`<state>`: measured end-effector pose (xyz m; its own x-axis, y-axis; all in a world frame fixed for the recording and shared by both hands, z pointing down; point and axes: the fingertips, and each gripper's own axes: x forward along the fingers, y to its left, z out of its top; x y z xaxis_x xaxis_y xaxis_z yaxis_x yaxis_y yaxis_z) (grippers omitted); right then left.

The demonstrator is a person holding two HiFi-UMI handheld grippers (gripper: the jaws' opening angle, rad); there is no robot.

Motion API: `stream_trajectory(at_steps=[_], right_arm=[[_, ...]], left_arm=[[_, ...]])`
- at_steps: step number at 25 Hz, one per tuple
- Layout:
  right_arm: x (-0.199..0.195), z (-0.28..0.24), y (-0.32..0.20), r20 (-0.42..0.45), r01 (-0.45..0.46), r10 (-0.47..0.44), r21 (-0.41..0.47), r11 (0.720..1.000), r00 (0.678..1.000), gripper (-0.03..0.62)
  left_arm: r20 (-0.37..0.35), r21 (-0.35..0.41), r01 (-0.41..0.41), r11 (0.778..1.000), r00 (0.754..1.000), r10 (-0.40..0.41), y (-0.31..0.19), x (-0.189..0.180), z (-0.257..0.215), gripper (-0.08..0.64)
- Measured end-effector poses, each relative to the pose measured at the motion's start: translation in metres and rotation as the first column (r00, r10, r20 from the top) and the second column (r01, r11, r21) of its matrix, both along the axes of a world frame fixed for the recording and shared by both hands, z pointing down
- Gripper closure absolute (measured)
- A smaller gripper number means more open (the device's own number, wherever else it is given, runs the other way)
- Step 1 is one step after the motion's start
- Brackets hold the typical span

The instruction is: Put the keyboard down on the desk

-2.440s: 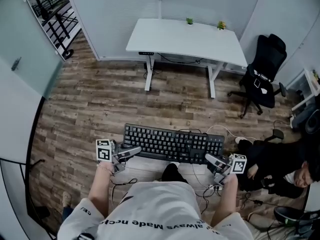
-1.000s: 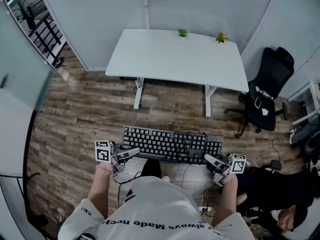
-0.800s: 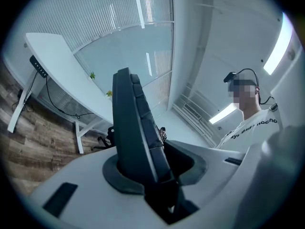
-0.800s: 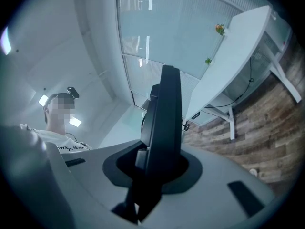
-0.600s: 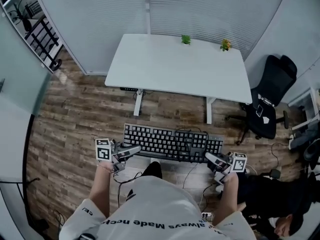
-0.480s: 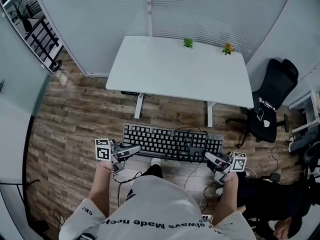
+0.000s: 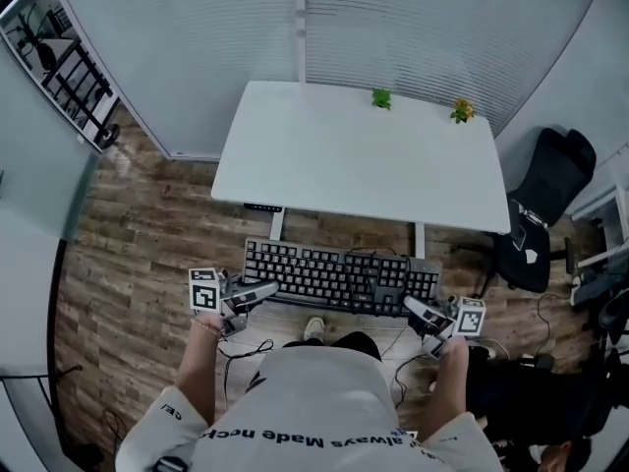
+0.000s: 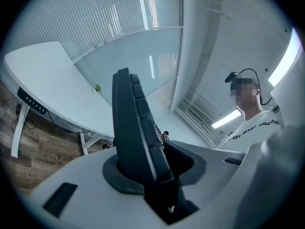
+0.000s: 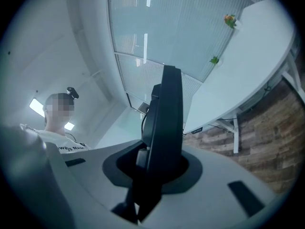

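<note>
A black keyboard [image 7: 339, 277] hangs level in the air over the wood floor, just short of the white desk [image 7: 359, 155]. My left gripper [image 7: 257, 294] is shut on its left end, and my right gripper [image 7: 417, 311] is shut on its right end. In the left gripper view the keyboard [image 8: 136, 128] stands edge-on between the jaws, with the desk [image 8: 52, 92] to the left. In the right gripper view the keyboard [image 9: 164, 123] fills the gap between the jaws, and the desk [image 9: 248, 66] lies to the right. A black cable lies across the keys.
Two small potted plants [image 7: 381, 97] [image 7: 460, 111] stand at the desk's far edge. A black office chair [image 7: 545, 209] is at the right. Cables trail on the floor [image 7: 147, 254] by my feet. A black rack [image 7: 59, 72] stands at the far left.
I have walked closer to the desk with the keyboard; the desk has come nearer in the head view. Both grippers keep the same hold on the keyboard's ends.
</note>
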<state>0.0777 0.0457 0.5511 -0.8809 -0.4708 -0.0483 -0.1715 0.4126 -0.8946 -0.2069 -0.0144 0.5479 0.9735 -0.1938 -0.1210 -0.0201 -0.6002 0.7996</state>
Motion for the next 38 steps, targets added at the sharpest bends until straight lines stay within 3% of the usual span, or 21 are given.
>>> stream_trajectory(at_steps=[9,15,29,38], right_arm=[[0.0,0.011,-0.015,-0.015,0.003,-0.003,0.022,1.0,1.0,0.491],[0.011,0.018,-0.074,0.004,0.007,-0.007,-0.028,1.0,1.0,0.489],[0.071,0.009,-0.202,-0.01,0.038,-0.038,0.024,0.999,0.999,0.488],[0.131,0.018,-0.273,0.035,0.025,-0.024,-0.036,0.999,0.999,0.488]], left_arm=[[0.008,0.007,-0.001,1.0,1.0,0.001,-0.015,0.001,0.01,0.413],[0.016,-0.028,0.019,0.999,1.0,-0.019,-0.07,0.012,0.02,0.413],[0.054,-0.029,0.033,0.999,0.998,-0.032,-0.192,0.076,0.007,0.411],[0.076,-0.033,0.04,0.999,0.996,-0.038,-0.266,0.134,0.007,0.41]])
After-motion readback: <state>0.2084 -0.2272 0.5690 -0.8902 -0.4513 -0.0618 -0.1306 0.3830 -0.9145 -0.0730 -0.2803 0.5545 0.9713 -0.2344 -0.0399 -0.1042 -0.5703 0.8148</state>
